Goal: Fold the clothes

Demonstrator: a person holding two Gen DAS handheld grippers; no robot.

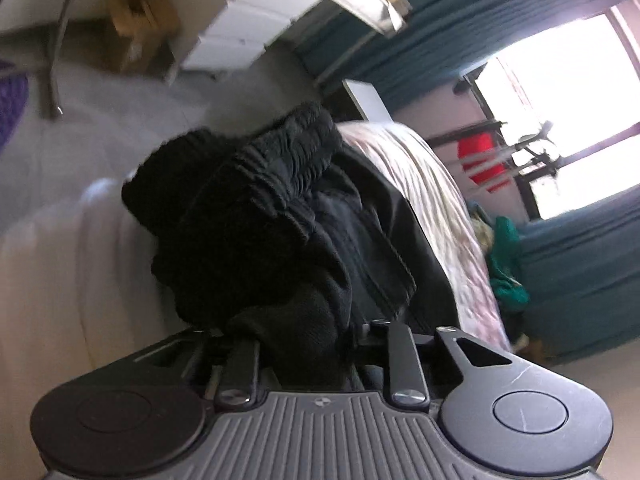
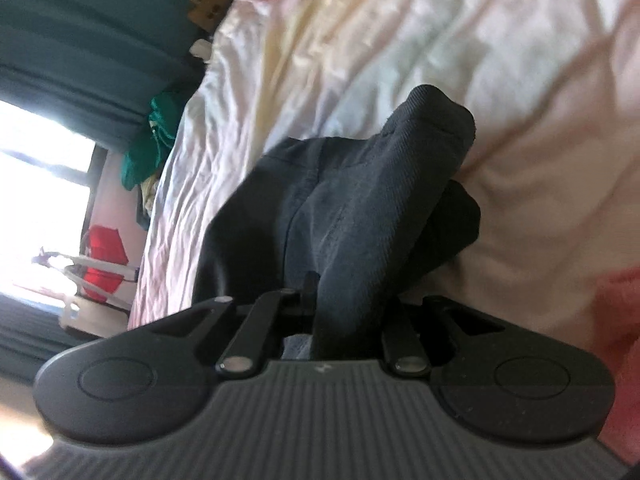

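Left wrist view: left gripper (image 1: 308, 344) clamped on a bunch of black garment (image 1: 256, 216), jaws nearly together with cloth pinched between them, fingertips hidden by fabric. Garment hangs out ahead of the gripper, gathered elastic waistband (image 1: 288, 160) on the far side, a stitched seam running down the right part. Behind it a bed (image 1: 440, 208) with a pale wrinkled sheet, right of the garment. White drawer unit (image 1: 244, 36) far upper middle, cardboard box (image 1: 140, 20) far left, teal curtains (image 1: 480, 12) around a bright window (image 1: 568, 100), red item (image 1: 480, 160) near the window. Green cloth (image 1: 506, 268) heaped at the bed's right edge. Frame tilted and motion-blurred.

Right wrist view: right gripper (image 2: 344, 320) also closed down on the same black garment (image 2: 360, 208), a fold of dark cloth squeezed between the jaws, tips covered. Cloth rises from the gripper and drapes against the bed sheet (image 2: 440, 48), one folded corner sticking up at far right. Whether the garment's lower part rests on the bed or hangs just off it, cannot tell. Window (image 2: 36, 184), red item (image 2: 104, 260) and green cloth (image 2: 156, 136) at left.
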